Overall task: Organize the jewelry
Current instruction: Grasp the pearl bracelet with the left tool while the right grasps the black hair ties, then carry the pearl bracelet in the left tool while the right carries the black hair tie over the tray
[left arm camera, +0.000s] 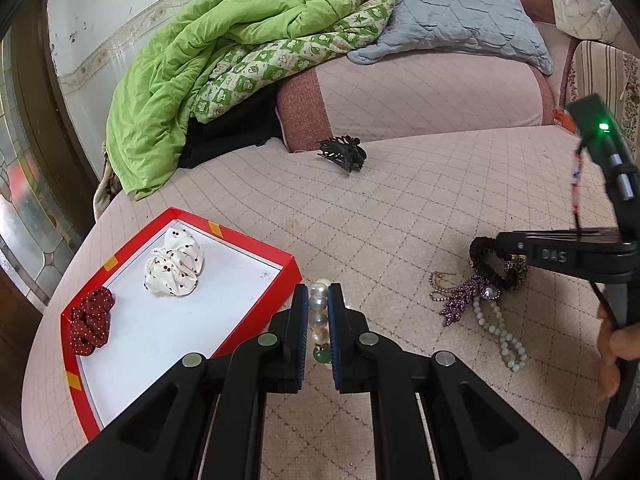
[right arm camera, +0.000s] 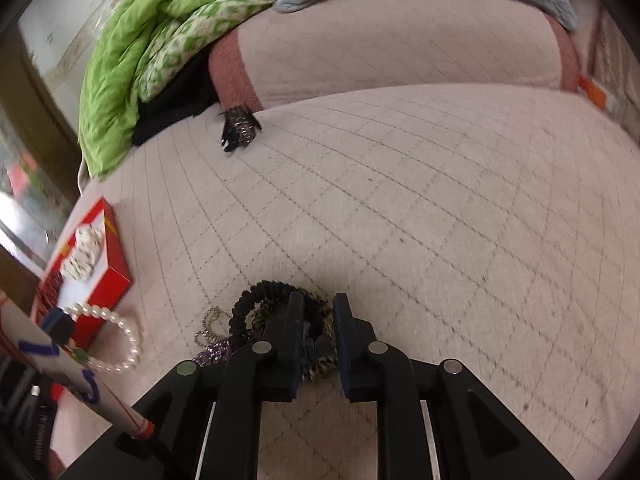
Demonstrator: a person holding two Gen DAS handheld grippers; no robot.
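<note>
My left gripper [left arm camera: 319,292] is shut on a pearl bracelet [left arm camera: 318,308] just right of the red tray [left arm camera: 256,245]. The tray holds a white dotted scrunchie [left arm camera: 176,268] and a dark red one [left arm camera: 90,322]. In the right wrist view the bracelet [right arm camera: 130,340] hangs as a loop from the left gripper [right arm camera: 60,324]. My right gripper [right arm camera: 318,300] is down on a pile of jewelry, shut on a black scrunchie [right arm camera: 256,300] that bunches between its jaws. From the left wrist view the right gripper [left arm camera: 500,242] pinches that black scrunchie [left arm camera: 482,254]. A leopard scrunchie [left arm camera: 518,270] lies under it.
Beside the pile lie a purple rhinestone clip [left arm camera: 460,300], a green bead strand [left arm camera: 504,336] and a gold chain [left arm camera: 440,284]. A black claw clip [left arm camera: 344,152] rests farther back near a pink bolster [left arm camera: 420,92]. A green quilt [left arm camera: 192,80] and a grey pillow [left arm camera: 460,12] are heaped behind.
</note>
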